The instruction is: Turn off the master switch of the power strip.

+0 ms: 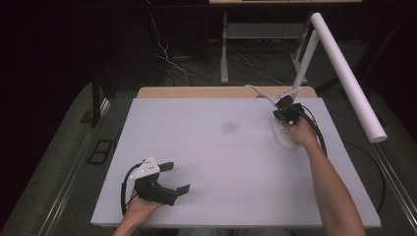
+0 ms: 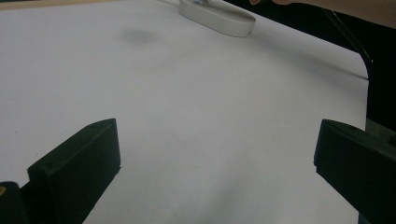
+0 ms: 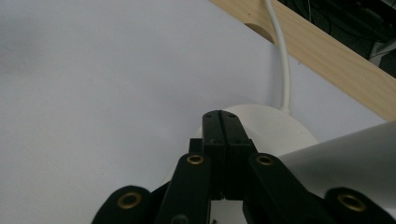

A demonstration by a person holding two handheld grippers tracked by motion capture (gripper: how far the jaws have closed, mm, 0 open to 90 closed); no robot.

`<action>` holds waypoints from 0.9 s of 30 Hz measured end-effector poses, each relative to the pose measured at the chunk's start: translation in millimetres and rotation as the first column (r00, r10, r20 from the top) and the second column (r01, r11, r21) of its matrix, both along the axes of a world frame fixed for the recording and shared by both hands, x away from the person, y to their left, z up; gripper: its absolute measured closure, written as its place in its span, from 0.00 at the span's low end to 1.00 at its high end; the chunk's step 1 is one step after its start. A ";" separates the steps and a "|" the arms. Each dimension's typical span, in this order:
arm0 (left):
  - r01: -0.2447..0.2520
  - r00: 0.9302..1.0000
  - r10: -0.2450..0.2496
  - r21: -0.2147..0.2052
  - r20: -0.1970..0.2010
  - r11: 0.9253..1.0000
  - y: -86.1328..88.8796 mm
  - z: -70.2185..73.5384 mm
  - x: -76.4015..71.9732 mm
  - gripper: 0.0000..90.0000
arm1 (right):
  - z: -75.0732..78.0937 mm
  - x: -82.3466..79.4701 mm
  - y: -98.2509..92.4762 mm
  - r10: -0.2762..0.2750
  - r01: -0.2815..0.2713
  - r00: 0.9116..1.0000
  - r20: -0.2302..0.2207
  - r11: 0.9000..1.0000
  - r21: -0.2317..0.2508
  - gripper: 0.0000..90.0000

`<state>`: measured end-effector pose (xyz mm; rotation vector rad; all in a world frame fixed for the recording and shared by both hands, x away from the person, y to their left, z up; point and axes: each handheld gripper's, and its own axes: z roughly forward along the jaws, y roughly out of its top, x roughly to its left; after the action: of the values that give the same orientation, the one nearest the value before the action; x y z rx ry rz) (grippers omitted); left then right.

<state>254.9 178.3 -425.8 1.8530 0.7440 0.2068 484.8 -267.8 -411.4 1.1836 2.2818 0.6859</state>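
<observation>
Right tongs (image 3: 223, 122), closed and empty, press the lamp base (image 3: 275, 128) near the tabletop's far right edge; left tongs (image 1: 177, 177) rest wide. Next, likely a lift off.

Black tool (image 3: 223, 122) with brass screws, bare forearms.

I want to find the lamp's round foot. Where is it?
In the high view the lamp's round white base sits on the right side of the table, near the far edge, right under the shut right claw.
</observation>
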 end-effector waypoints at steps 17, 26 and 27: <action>0.011 1.000 -0.011 0.005 0.000 1.000 -0.6 -0.3 -0.5 0.00 | -4.8 4.3 -12.1 -0.020 0.022 0.999 -0.033 0.999 0.042 0.99; 0.016 1.000 -0.015 0.006 -0.003 1.000 -1.8 -0.5 -1.4 0.00 | -4.6 4.5 -9.5 -0.038 0.039 0.999 -0.037 0.998 0.038 1.00; 0.016 1.000 -0.016 0.006 -0.002 1.000 -1.9 -0.5 -1.5 0.00 | -4.0 4.6 -9.6 -0.043 0.045 0.998 -0.048 0.998 0.045 1.00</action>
<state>253.5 176.4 -426.3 1.8641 0.7310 0.1968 489.4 -277.4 -415.4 1.2799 2.2824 0.7045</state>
